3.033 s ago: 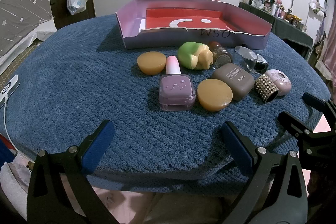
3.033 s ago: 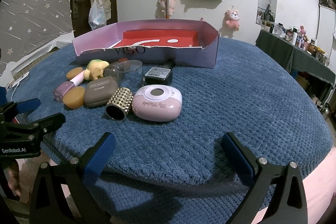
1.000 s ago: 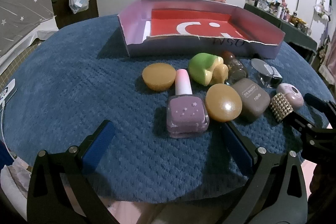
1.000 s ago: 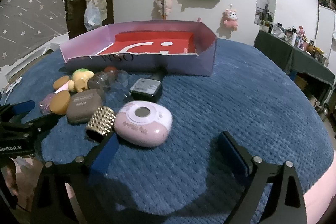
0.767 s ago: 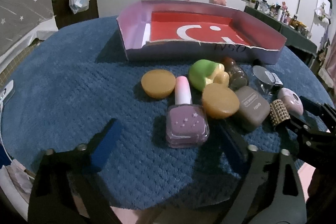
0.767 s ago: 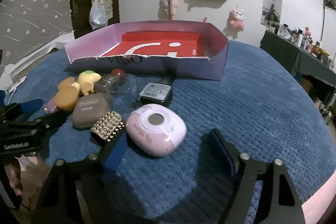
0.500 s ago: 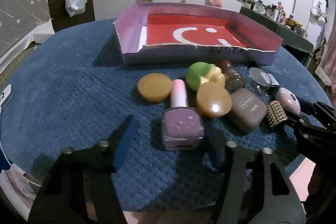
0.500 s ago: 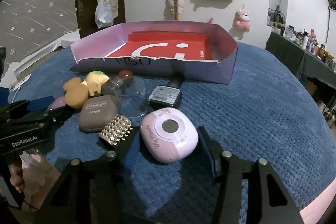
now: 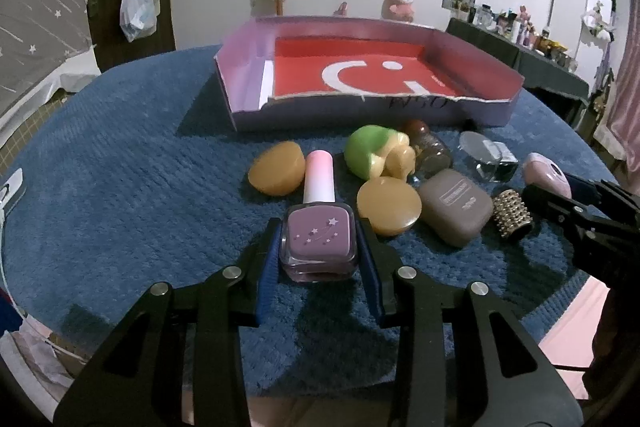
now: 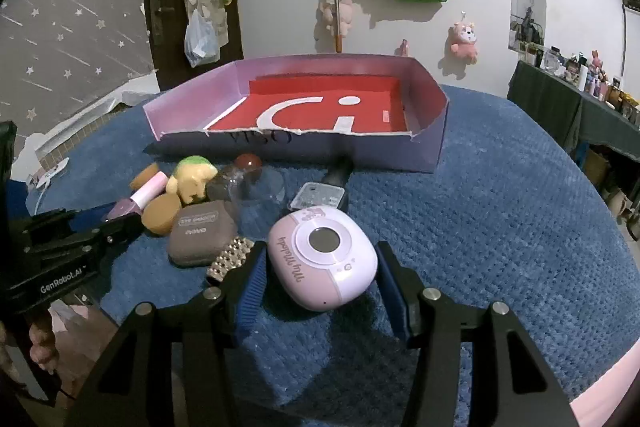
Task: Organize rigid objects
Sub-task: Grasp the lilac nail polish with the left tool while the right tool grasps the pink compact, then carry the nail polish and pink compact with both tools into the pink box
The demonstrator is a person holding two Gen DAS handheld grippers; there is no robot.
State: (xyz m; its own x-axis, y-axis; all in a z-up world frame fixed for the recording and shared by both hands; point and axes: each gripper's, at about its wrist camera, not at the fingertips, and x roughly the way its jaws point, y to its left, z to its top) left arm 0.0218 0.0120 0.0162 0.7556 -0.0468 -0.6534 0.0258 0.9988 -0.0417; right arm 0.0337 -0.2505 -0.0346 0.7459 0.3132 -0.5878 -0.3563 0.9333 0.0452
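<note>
Left gripper (image 9: 319,249): your jaws are closing on the nail polish bottle (image 9: 319,243); the blue pads sit against its two flat sides, so you have it pinched low on the square body.
Bottle's lie: it rests on the blue cloth (image 9: 132,163), flat on its back; its long axis runs straight away from your fingers, pink cap (image 9: 319,175) pointing toward the box (image 9: 248,95).
Right gripper (image 10: 320,281): narrowed around the pink case (image 10: 322,261); the left pad looks to touch its flank; at the right pad you cannot tell contact from a thin gap; I would not call it a firm hold yet.
Case's lie: on the cloth, turned askew to your fingers, its wide face tilted up.
Neighbours: the round amber piece (image 9: 389,205) lies just beside the bottle's right shoulder; the studded cylinder (image 10: 229,259) is touching or nearly touching your right gripper's left finger; the brown compact (image 10: 202,234) sits behind it.
Key relation: the box lies directly beyond both objects, along the line each gripper points; its floor is bare; the left hand looks nearer its torn front wall.
Next move, as I judge it: lift before you go forward; the front wall stands higher than either object lies.
Risk: the cylinder may roll as the right fingers rise.
</note>
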